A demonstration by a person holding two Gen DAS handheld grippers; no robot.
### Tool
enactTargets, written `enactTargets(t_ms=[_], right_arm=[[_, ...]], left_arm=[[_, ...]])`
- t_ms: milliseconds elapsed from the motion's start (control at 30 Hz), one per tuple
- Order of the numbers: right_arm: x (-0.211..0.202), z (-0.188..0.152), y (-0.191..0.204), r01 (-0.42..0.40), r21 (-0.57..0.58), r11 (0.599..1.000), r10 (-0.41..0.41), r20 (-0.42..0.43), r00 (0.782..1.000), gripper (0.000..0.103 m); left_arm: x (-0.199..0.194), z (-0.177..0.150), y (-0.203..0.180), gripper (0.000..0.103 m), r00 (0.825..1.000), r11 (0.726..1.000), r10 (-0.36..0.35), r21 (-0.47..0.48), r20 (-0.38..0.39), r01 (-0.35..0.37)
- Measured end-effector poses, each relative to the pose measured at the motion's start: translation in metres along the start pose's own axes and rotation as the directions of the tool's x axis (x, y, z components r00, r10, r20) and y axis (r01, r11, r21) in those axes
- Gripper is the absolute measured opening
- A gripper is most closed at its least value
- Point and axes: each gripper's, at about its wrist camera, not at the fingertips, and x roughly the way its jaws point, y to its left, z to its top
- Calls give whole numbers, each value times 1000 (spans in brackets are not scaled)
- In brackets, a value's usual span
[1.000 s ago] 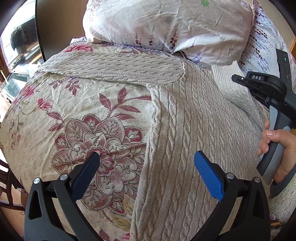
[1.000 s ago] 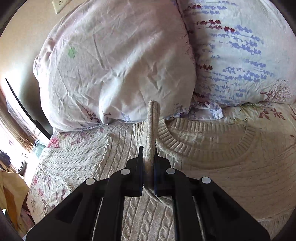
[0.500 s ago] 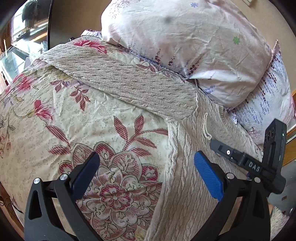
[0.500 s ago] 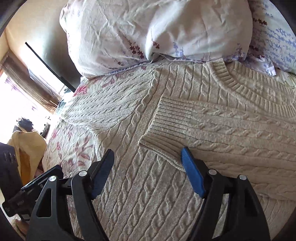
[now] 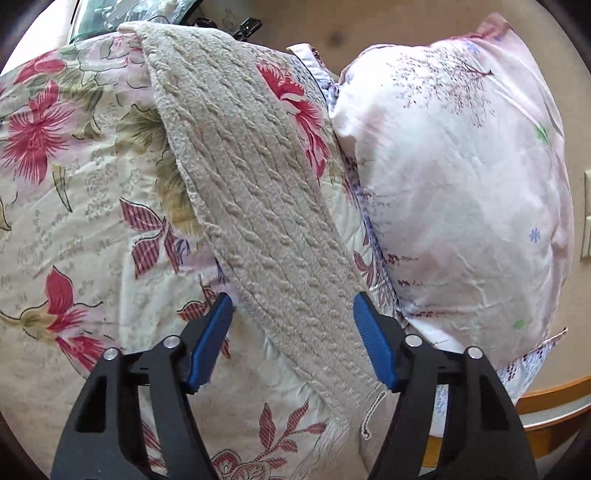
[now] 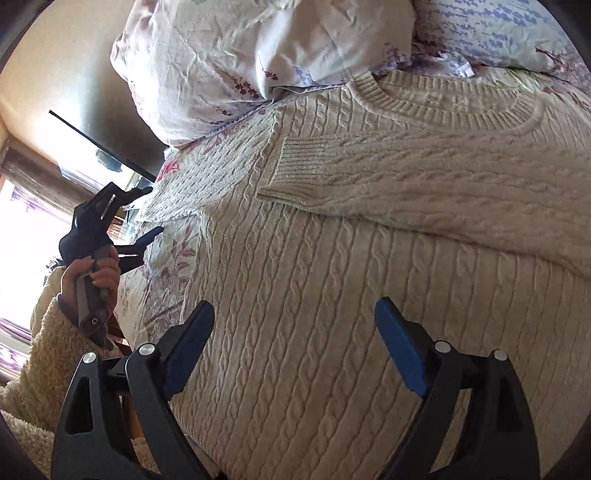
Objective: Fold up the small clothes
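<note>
A cream cable-knit sweater lies flat on the bed. Its right sleeve is folded across the chest, below the ribbed collar. Its left sleeve stretches out over the floral bedspread. My left gripper is open, its blue pads straddling that sleeve near the shoulder without holding it. It also shows at the left of the right wrist view. My right gripper is open and empty above the sweater's body.
A pale pink pillow lies close to the right of the left sleeve. It also shows in the right wrist view, with a lavender-print pillow behind the collar. A dark headboard and a bright window stand far left.
My right gripper let go of the right sleeve's cuff, leaving it across the chest, and pulled back open. My left gripper moved up from the sweater's side to straddle the left sleeve.
</note>
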Motion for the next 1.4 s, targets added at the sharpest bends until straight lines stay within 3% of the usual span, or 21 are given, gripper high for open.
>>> enactTargets(t_ms=[67,167,233,333,467,533,633,733,833,900,1000,1067,1167,1233,1300,1367,1400], right_arm=[[-2,-4,-4,3,12,1000,-3,2,1000,90],[-2,-7,-8,6,29,1000,-6,-5,1000,90],[-4,-10,-8,4,21,1000,-4,-10,1000,90],[-5,-14,-3,15,-12,1000,-15,-5,1000,90],[-17,-25,-12,64,-27,998,-64,32,997,91],[-21,-30,-22,100,-15,995,-99,35,994,91],[-26,-37,-39,137,20,990,-138,34,990,92],[-32,-42,-54,141,56,988,-144,37,989,92],[-40,-44,-59,157,56,986,-160,54,986,92],[-44,-46,-63,158,59,986,-162,64,985,92],[-49,-49,-68,167,68,984,-172,76,982,93],[-51,-50,-73,169,76,983,-175,79,981,93],[-51,-50,-76,164,89,982,-171,78,982,93],[-50,-49,-76,163,90,983,-170,78,982,93],[-49,-48,-72,162,82,983,-168,80,982,93],[-48,-46,-68,160,75,984,-166,84,982,93],[-46,-45,-66,161,72,984,-167,84,982,93]], left_arm=[[2,2,2,61,1000,1000,-15,-26,-4,15],[10,2,5,41,999,997,-38,-62,-12,37],[15,4,14,20,998,990,-62,-127,1,61],[16,7,17,11,995,980,-95,-175,35,100],[8,6,-25,8,988,989,-146,8,48,146],[3,-2,-54,8,980,974,-198,117,28,194],[-1,-30,-98,7,962,926,-271,264,-29,269],[-2,-73,-139,7,931,850,-343,380,-122,364],[7,-123,-173,7,900,776,-372,455,-229,436],[16,-155,-185,7,895,745,-351,497,-276,446],[35,-199,-190,8,915,715,-261,576,-307,397],[50,-225,-185,8,939,698,-168,637,-301,329],[72,-249,-168,11,956,683,-38,691,-290,237],[82,-258,-156,35,952,686,32,699,-304,200],[83,-260,-146,46,940,711,47,673,-337,206],[72,-253,-137,59,927,753,-2,610,-375,249],[63,-244,-132,64,923,779,-62,560,-380,283]])
